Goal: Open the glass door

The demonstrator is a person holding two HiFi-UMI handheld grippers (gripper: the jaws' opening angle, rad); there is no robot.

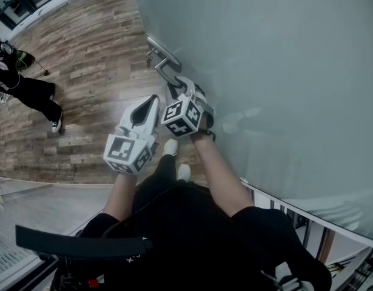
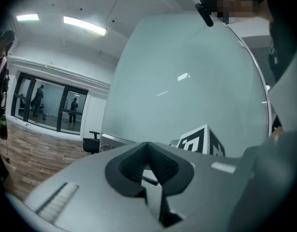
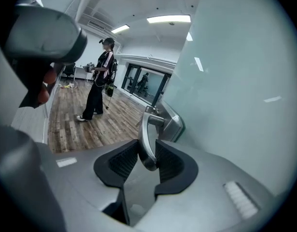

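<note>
Clamping the metal lever handle (image 3: 144,134) between its ribbed pads, the right gripper (image 3: 148,159) grips it near the edge of the frosted glass door (image 3: 235,81), which rises beside the wooden floor (image 1: 83,53). Just to its left, the left gripper (image 2: 149,161) has its jaws pressed together with nothing between them. A person (image 3: 97,81) stands well apart on the floor.

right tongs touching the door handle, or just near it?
Touching. The right gripper view shows the door handle lever clamped between the right tongs, with no gap on either side.
</note>
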